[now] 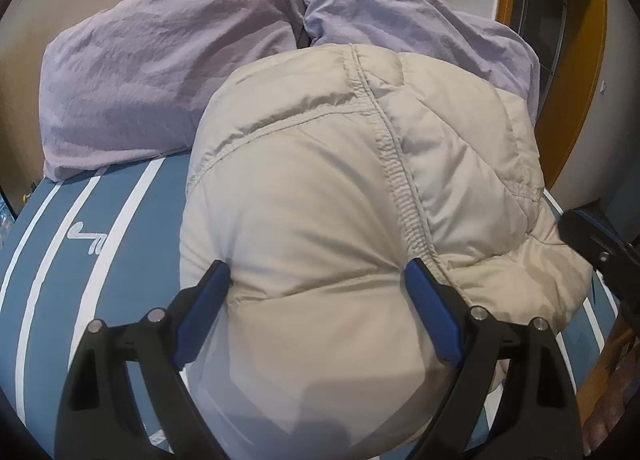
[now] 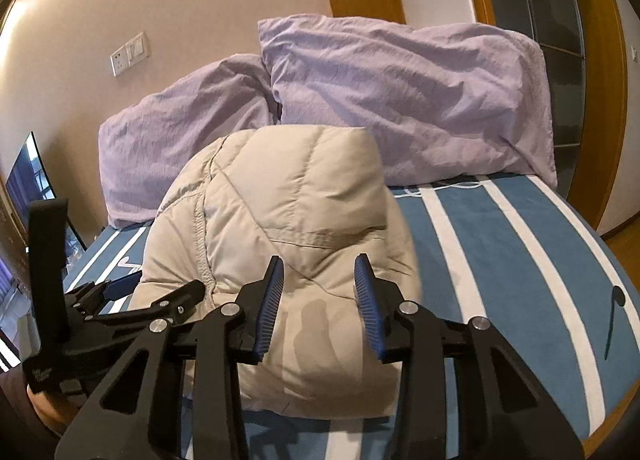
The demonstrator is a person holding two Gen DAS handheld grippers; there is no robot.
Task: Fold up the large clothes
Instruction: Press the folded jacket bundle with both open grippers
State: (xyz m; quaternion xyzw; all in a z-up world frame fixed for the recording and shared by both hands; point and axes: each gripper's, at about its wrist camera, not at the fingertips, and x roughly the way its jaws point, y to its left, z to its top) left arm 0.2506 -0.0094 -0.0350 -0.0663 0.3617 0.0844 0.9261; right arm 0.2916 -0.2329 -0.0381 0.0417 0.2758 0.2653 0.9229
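Now I am working on the last part of the fold, I think: the beige padded jacket [image 1: 320, 188] is already lying as a thick bundle on the bed [image 2: 500, 244], just in front of the two purple pillows [image 2: 400, 100].

My left hand-held gripper [image 1: 316, 280] is standing wide, and its blue pads [image 1: 428, 300] are pressing into the near bulge of the jacket from both sides, so I am judging that it is gripping this thick roll. My right hand-held gripper [image 2: 320, 284] is hovering above the near end of the bundle. Its jaws are partly apart and I am seeing no cloth between them, so it is holding nothing.

For the next move, I am thinking the bundle needs pressing flat or one more tuck, because the padding is puffy and probably wants to spring open again. The right one needs to come down on the top layer while the left one is keeping the roll together.

About room: the jacket is sitting close to the left edge of the bed, and the near end is reaching almost to the foot edge. To the right there is a wide free strip of striped cover. Behind, the pillows are touching or nearly touching the bundle, so I am not having much space to push forward.
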